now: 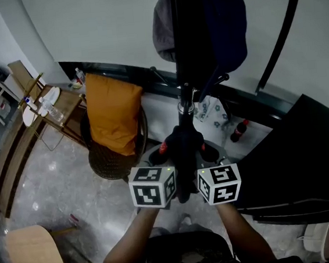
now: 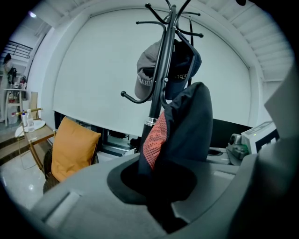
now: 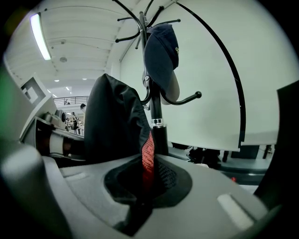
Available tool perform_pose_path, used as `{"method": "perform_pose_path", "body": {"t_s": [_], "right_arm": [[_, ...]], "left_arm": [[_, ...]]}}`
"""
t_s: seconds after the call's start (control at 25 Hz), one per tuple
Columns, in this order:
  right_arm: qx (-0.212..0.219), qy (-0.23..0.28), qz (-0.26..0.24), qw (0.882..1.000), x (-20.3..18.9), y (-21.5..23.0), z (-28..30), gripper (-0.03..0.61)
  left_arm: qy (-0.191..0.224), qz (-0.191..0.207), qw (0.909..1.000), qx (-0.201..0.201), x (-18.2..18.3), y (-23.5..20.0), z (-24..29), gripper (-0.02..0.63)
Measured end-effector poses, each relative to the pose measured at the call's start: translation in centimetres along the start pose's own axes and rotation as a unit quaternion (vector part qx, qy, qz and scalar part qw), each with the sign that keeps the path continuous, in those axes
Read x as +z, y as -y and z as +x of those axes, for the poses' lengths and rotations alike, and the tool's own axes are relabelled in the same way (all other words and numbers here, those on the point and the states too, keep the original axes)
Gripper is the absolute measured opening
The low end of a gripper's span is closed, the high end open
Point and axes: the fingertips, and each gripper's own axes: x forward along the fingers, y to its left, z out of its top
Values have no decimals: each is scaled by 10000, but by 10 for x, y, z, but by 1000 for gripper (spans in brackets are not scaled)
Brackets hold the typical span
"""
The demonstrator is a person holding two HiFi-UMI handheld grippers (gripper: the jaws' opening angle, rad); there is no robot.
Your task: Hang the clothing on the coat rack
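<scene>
A dark garment with a red mesh lining (image 1: 183, 149) is bunched between both grippers, just in front of the black coat rack pole (image 1: 181, 56). My left gripper (image 1: 162, 157) is shut on the dark garment (image 2: 184, 126); its red lining (image 2: 155, 137) shows beside the pole (image 2: 159, 79). My right gripper (image 1: 205, 156) is also shut on the garment (image 3: 114, 126), red lining (image 3: 147, 156) between the jaws. A grey cap (image 2: 147, 70) and a navy cap (image 3: 161, 58) hang on the rack's hooks. One curved hook (image 3: 187, 98) below the caps is bare.
A wicker chair with an orange cushion (image 1: 113, 119) stands left of the rack. A small side table with bottles (image 1: 45, 108) is further left. A black panel (image 1: 308, 159) lies to the right, a red bottle (image 1: 239, 130) on the floor near the rack's base.
</scene>
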Motion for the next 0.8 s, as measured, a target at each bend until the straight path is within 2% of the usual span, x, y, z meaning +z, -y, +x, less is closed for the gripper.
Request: {"method": "perform_pose_path", "body": {"t_s": [0.4, 0.8], "right_arm": [[-27, -104, -81, 9999, -10, -11, -6, 20], [-301, -167, -47, 9994, -19, -17, -17, 20]], "left_arm": [[-38, 37, 9999, -101, -7, 7, -3, 35], [-139, 184, 9991, -367, -16, 18, -7, 37]]}}
